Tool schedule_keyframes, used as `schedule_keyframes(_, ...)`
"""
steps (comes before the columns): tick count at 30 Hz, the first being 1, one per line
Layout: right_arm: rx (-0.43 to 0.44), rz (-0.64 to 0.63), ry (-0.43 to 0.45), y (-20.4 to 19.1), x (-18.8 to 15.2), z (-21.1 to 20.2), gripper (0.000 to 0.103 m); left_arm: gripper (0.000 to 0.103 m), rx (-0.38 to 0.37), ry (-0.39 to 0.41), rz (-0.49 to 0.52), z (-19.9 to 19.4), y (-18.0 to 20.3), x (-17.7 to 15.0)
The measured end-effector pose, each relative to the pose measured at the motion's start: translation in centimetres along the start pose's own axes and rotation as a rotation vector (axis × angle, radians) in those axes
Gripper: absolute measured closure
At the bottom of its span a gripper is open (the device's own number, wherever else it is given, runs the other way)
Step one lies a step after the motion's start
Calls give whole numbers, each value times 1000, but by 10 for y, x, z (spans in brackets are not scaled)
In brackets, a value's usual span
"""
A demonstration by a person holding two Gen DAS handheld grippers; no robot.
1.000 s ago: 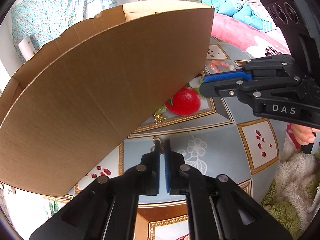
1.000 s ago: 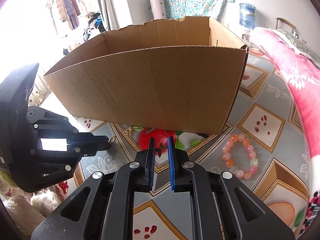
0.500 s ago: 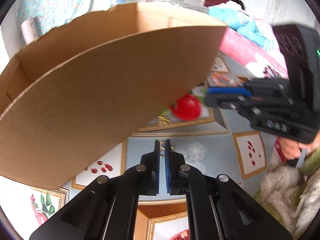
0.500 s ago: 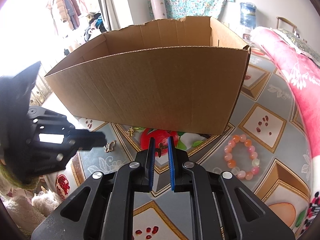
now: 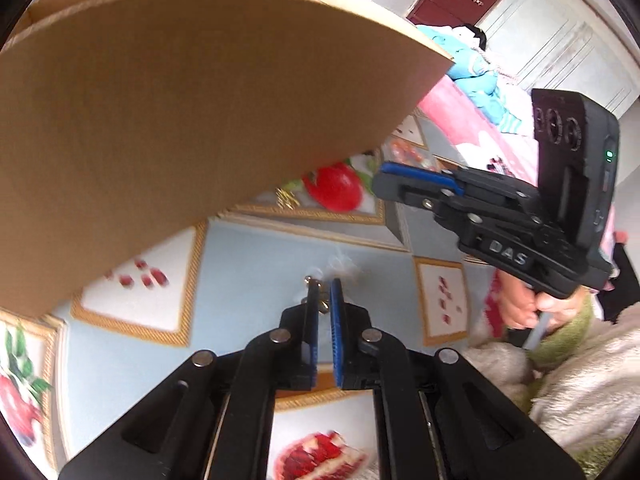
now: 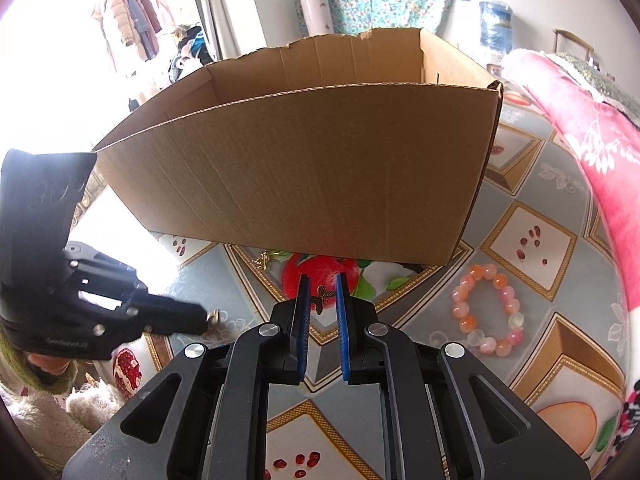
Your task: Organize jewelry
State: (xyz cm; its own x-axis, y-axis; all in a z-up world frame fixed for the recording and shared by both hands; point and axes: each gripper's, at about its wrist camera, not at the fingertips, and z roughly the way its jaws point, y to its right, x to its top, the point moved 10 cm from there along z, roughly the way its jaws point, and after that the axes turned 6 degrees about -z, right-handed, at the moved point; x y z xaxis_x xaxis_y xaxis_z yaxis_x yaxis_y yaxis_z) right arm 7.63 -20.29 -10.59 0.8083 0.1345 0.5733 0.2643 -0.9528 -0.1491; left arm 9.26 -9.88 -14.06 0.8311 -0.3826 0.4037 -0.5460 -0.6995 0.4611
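Note:
My left gripper (image 5: 324,285) hangs just above the patterned tablecloth (image 5: 256,280), in front of the cardboard box (image 5: 160,120). A small gold earring (image 5: 319,294) sits between its pads; the jaws are opening slightly and still carry it. From the right wrist view, that left gripper (image 6: 203,319) shows the earring (image 6: 214,316) at its tip. My right gripper (image 6: 322,280) is shut on a small bronze butterfly charm (image 6: 322,298) above the pomegranate print, and the right gripper (image 5: 380,174) appears side-on in the left wrist view. A pink-and-orange bead bracelet (image 6: 486,312) lies on the cloth.
The open box (image 6: 320,168) fills the far middle of the table. A gold trinket (image 6: 264,258) lies at its near base. A pink blanket (image 6: 592,120) rises along the right. A hand (image 5: 520,304) in a fleecy sleeve holds the right gripper.
The left gripper has rolled and shifted, so the box now tilts across its view, and its tip sits lower in the right wrist view. Its jaws have widened slightly. The right gripper has not moved.

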Motion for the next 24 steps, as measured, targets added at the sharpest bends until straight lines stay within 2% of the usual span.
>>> schedule_keyframes(2,1,0,0,0,0,0,93,80,-5,7,13,-4,4,-3)
schedule_keyframes(5,0,2,3,1,0,-1,93,68,17,26,66,-11,10,-6)
schedule_keyframes(11,9,11,-2,2,-5,-2,93,67,153,10,247,-12,7,-16)
schedule_keyframes(15,13,10,-5,2,-6,-2,93,67,202,-26,410,-10,7,-18)
schedule_keyframes(20,20,18,-8,4,-6,0,93,67,202,-83,570,-4,8,-14)
schedule_keyframes(24,28,23,-12,5,-6,4,93,67,190,-114,638,2,8,-5)
